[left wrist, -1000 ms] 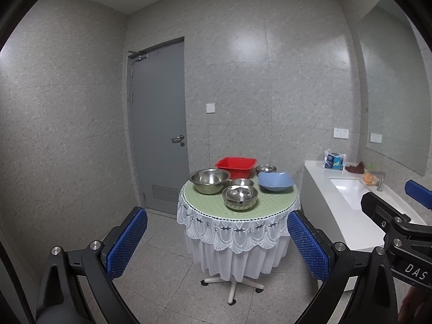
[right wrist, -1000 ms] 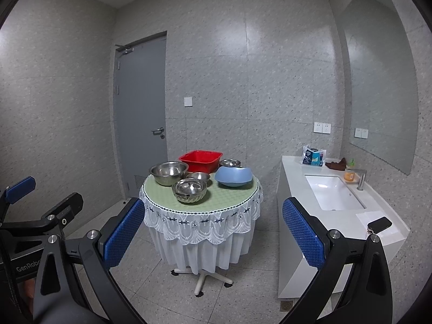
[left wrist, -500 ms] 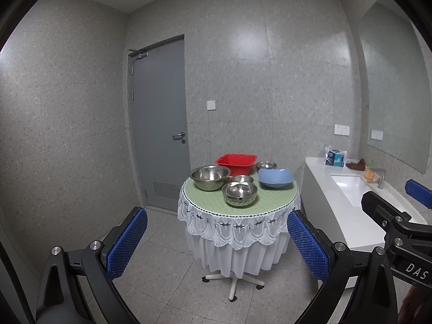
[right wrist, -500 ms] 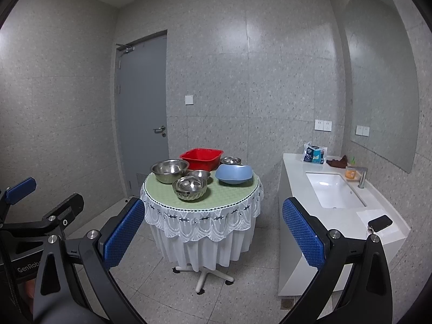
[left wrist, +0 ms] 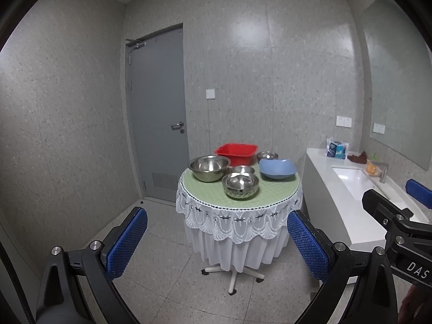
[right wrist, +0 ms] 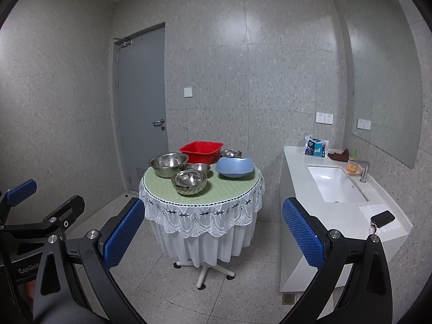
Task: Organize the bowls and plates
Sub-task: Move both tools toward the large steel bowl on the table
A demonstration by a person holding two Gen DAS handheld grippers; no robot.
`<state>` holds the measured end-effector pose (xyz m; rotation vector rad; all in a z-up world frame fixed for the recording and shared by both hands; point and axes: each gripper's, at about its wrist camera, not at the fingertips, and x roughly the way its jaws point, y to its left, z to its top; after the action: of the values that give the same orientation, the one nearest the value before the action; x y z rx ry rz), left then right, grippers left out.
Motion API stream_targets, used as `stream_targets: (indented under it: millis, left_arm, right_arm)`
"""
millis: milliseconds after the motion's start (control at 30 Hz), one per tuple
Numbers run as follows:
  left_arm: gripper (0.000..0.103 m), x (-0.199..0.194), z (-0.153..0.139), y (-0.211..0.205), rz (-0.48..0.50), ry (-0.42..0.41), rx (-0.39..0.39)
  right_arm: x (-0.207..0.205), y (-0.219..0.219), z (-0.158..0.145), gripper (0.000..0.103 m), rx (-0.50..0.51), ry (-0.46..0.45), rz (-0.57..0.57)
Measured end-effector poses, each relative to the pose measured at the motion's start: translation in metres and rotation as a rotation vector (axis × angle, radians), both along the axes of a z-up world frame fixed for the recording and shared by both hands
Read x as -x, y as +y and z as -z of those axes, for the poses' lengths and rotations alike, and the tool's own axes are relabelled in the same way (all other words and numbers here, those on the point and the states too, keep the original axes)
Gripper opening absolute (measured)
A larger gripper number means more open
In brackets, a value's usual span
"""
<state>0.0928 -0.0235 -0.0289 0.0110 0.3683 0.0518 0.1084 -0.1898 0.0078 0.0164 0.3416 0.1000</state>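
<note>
A round table (left wrist: 272, 193) with a green top and white lace cloth stands across the room. On it are a large steel bowl (left wrist: 208, 168), a stack of steel bowls (left wrist: 240, 185), a small steel bowl (left wrist: 240, 169), another small steel bowl (left wrist: 266, 156) at the back, a blue bowl (left wrist: 277, 169) and a red basin (left wrist: 236, 152). The same set shows in the right wrist view, with the table (right wrist: 229, 189) and blue bowl (right wrist: 234, 167). My left gripper (left wrist: 217, 239) and right gripper (right wrist: 213, 229) are both open and empty, well short of the table.
A white counter (right wrist: 348, 210) with a sink (right wrist: 334, 183) runs along the right wall, with a tissue pack (right wrist: 315, 147), an orange cup (right wrist: 352, 166) and a dark key fob (right wrist: 382, 217). A grey door (left wrist: 158, 113) is behind the table. The floor is tiled.
Both views have tilted slightly upward and the table sits a little lower in frame. Both grippers stay open; nothing on the table has moved.
</note>
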Motion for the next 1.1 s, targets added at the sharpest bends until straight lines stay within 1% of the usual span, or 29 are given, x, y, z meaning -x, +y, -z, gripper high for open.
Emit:
stream_targets:
  millis: [133, 233, 333, 533, 633, 733, 867, 1000, 1100]
  left_arm:
    - [0.102, -0.033, -0.001, 0.010, 0.008, 0.019, 0.002]
    - [0.102, -0.067, -0.002, 0.022, 0.025, 0.023, 0.003]
    - [0.102, -0.108, -0.005, 0.037, 0.050, 0.023, -0.001]
    - [0.102, -0.207, -0.017, 0.076, 0.103, 0.029, -0.013]
    - [0.102, -0.253, -0.019, 0.093, 0.126, 0.022, -0.007]
    - [0.102, -0.294, -0.018, 0.105, 0.123, 0.029, -0.010]
    - [0.102, -0.355, -0.016, 0.120, 0.123, 0.049, -0.001]
    - [0.102, -0.408, -0.010, 0.130, 0.085, 0.073, 0.007]
    - [0.102, -0.454, -0.005, 0.135, 0.053, 0.108, 0.019]
  right_arm:
    - [-0.027, 0.007, 0.009, 0.103, -0.004, 0.018, 0.008]
    - [-0.052, 0.015, 0.013, 0.103, -0.009, 0.025, 0.020]
    - [-0.076, 0.024, 0.014, 0.103, -0.009, 0.024, 0.038]
    - [-0.143, 0.046, 0.010, 0.103, -0.024, 0.035, 0.083]
    - [-0.177, 0.059, 0.006, 0.103, -0.033, 0.036, 0.101]
    - [-0.202, 0.068, 0.005, 0.103, -0.025, 0.040, 0.109]
    - [-0.248, 0.078, 0.006, 0.103, -0.027, 0.059, 0.112]
    - [-0.295, 0.090, 0.013, 0.103, -0.018, 0.083, 0.082]
    - [-0.340, 0.099, 0.021, 0.103, -0.015, 0.125, 0.043]
